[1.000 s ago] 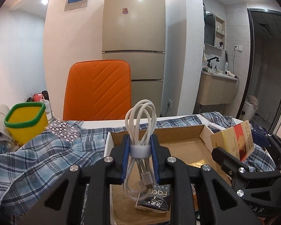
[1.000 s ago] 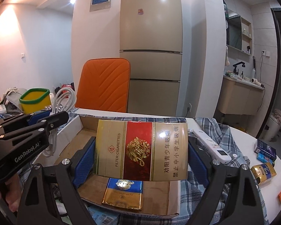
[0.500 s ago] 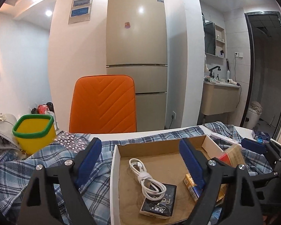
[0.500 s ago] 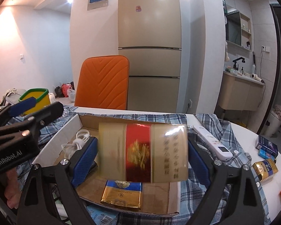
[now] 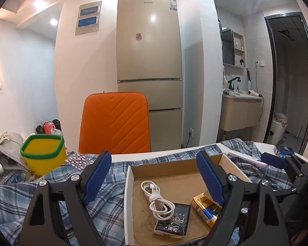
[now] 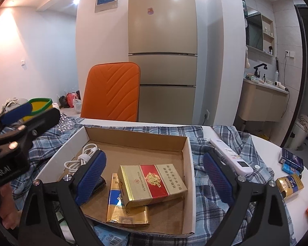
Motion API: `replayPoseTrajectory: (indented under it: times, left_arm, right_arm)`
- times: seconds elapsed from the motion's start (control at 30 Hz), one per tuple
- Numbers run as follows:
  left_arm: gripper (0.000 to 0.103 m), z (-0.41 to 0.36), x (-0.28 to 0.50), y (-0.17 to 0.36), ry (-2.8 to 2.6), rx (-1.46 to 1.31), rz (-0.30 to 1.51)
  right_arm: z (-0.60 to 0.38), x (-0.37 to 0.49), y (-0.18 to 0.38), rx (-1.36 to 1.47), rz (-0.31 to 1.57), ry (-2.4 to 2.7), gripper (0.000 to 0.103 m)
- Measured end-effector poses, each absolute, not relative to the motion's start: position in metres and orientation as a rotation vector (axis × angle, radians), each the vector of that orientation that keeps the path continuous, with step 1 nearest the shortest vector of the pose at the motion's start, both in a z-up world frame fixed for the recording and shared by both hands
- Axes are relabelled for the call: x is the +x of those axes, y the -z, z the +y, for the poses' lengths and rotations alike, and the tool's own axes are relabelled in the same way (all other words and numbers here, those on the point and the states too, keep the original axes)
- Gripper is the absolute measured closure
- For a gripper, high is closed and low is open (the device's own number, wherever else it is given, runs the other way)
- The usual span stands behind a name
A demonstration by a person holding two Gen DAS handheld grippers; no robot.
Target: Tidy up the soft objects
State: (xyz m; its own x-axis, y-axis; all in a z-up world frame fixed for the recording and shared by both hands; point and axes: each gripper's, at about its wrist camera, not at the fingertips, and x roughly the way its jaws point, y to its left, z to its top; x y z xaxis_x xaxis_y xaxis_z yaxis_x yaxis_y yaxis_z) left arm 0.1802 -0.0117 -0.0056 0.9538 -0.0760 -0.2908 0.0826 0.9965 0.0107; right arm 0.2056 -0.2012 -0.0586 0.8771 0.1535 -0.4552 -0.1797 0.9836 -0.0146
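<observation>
A shallow cardboard box (image 5: 174,166) (image 6: 190,164) lies on a blue plaid cloth (image 5: 110,196) (image 6: 207,196). In it lie a coiled white cable (image 5: 157,201) (image 6: 81,156), a black packet (image 5: 173,222), a gold-and-blue pack (image 5: 204,209) (image 6: 121,211) and a gold-and-red cigarette carton (image 6: 152,181) resting on that pack. My left gripper (image 5: 154,178) is open and empty above the box's left part. My right gripper (image 6: 154,176) is open and empty, just above the carton.
A yellow bin with a green rim (image 5: 44,155) stands at the left. An orange chair (image 5: 115,123) is behind the table. A white remote (image 6: 231,156), blue packs (image 6: 291,161) and a gold pack (image 6: 290,185) lie to the right of the box.
My left gripper opened and dropped the white cable into the box, then rose. My right gripper opened and let the gold-and-red carton fall into the box.
</observation>
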Motion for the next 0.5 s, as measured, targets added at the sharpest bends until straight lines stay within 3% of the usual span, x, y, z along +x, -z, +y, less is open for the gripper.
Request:
replayPoseTrajectory:
  times: [0.5]
  left_arm:
    - [0.017,0.001,0.086,-0.081,0.044,-0.008,0.107]
  right_arm:
    - [-0.202,0.151,-0.019,-0.087,0.235,-0.195,0.008]
